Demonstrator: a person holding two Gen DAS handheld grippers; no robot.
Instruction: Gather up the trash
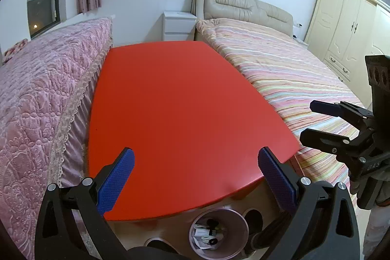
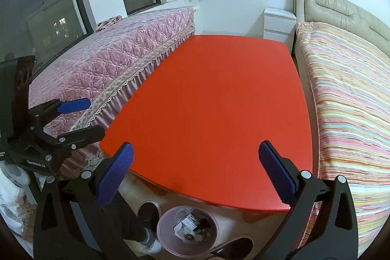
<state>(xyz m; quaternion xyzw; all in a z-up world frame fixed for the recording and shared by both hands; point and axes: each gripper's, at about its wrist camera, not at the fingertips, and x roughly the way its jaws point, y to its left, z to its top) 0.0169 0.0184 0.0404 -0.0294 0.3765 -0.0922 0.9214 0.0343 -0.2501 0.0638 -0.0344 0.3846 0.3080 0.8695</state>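
Note:
A red table fills the middle of both views, its top bare. A pink trash bin stands on the floor below its near edge, with paper scraps and dark bits inside; it also shows in the right wrist view. My left gripper is open and empty, held above the table's near edge. My right gripper is open and empty too, above the near edge. Each gripper shows in the other's view: the right one over the striped bed, the left one over the pink cover.
A pink quilted bench cover runs along the table's left side. A striped bed lies along its right. A white nightstand stands behind the table, a cream wardrobe far right. A person's feet in slippers flank the bin.

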